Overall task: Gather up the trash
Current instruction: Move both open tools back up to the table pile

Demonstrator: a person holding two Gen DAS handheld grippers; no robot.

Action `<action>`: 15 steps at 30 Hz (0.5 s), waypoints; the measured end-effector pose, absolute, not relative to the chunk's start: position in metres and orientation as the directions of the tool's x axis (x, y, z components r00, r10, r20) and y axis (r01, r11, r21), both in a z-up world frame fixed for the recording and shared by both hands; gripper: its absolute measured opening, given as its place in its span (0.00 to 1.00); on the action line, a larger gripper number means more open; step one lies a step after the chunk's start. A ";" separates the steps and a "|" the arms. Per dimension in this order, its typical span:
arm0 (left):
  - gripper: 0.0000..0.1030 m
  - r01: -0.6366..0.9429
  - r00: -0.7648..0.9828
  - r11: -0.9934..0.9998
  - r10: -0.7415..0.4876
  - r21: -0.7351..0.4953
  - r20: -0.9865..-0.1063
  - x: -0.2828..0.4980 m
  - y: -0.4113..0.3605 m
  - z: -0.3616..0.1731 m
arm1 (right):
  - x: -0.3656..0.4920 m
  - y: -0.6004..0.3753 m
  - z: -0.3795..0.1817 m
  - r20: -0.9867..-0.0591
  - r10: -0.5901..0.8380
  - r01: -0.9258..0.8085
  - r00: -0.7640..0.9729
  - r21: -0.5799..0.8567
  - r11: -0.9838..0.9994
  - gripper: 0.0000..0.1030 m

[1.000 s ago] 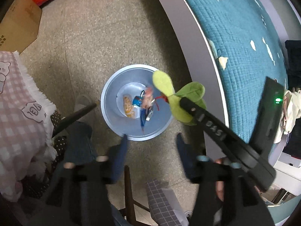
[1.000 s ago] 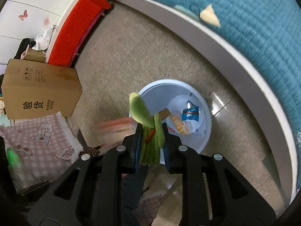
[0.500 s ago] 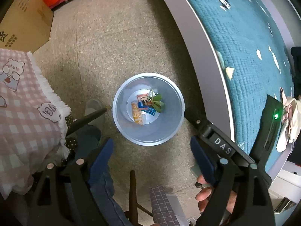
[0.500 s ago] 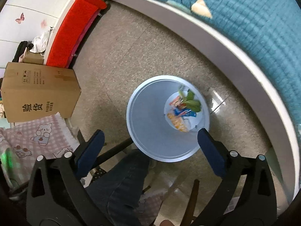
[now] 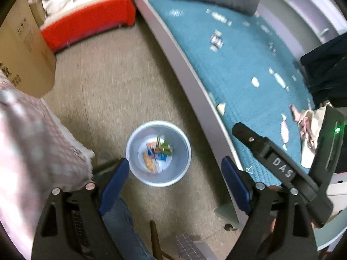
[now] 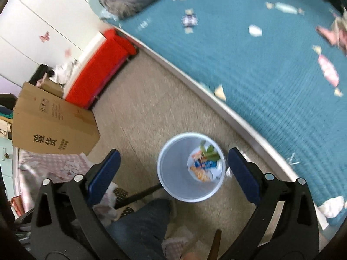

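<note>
Both claws stand apart and empty: left claw [image 5: 174, 181], right claw [image 6: 172, 171]. The white wastebasket [image 6: 171, 186] sits on the floor below and between the fingers, holding wrappers and a green scrap [image 6: 209, 151]. The drop step appears complete. Further wrappers [image 6: 327, 71], blurred, lie ahead on the teal bed [image 6: 271, 75]; the next move calls for reaching there.

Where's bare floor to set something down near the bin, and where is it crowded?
Free: the floor between the cardboard box, the red bench and the bed frame, beyond the bin. Crowded: the near side of the bin, with the person's leg, a dark pole and the pink checked cloth.
</note>
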State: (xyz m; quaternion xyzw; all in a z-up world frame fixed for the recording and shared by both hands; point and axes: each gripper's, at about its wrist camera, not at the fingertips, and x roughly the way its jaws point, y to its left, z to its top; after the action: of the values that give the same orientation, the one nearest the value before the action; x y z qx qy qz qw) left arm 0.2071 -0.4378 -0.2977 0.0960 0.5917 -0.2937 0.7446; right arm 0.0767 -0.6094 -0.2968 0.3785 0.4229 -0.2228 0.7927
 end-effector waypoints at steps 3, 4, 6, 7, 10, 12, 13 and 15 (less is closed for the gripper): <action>0.82 0.573 0.189 0.791 -0.381 -0.213 -0.905 0.198 -0.423 -0.262 | 0.072 -0.596 -0.261 -0.810 -0.072 0.652 0.582 0.411 0.637 0.94; 0.82 0.579 0.210 0.786 -0.400 -0.216 -0.892 0.195 -0.418 -0.250 | 0.070 -0.592 -0.249 -0.799 -0.084 0.643 0.595 0.411 0.646 0.94; 0.82 0.591 0.263 0.778 -0.436 -0.213 -0.861 0.188 -0.405 -0.223 | 0.067 -0.579 -0.223 -0.775 -0.104 0.622 0.623 0.411 0.666 0.94; 0.82 0.595 0.287 0.776 -0.449 -0.210 -0.846 0.185 -0.398 -0.213 | 0.067 -0.572 -0.213 -0.764 -0.112 0.611 0.636 0.409 0.677 0.94; 0.85 0.601 0.366 0.775 -0.483 -0.194 -0.796 0.177 -0.373 -0.179 | 0.068 -0.550 -0.180 -0.727 -0.128 0.568 0.674 0.400 0.719 0.94; 0.86 0.595 0.416 0.782 -0.499 -0.187 -0.760 0.173 -0.353 -0.159 | 0.070 -0.532 -0.160 -0.704 -0.133 0.539 0.698 0.393 0.745 0.94; 0.86 0.593 0.434 0.784 -0.505 -0.186 -0.746 0.171 -0.344 -0.152 | 0.071 -0.524 -0.151 -0.693 -0.132 0.524 0.709 0.392 0.756 0.94; 0.86 0.587 0.478 0.790 -0.516 -0.179 -0.711 0.167 -0.323 -0.135 | 0.075 -0.502 -0.132 -0.667 -0.128 0.486 0.734 0.385 0.785 0.94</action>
State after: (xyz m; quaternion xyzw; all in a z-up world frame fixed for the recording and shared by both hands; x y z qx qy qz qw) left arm 0.1667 -0.3232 -0.1350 0.0443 0.3974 -0.3212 0.8585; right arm 0.0755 -0.5025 -0.1323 0.2790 0.3212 -0.1727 0.8884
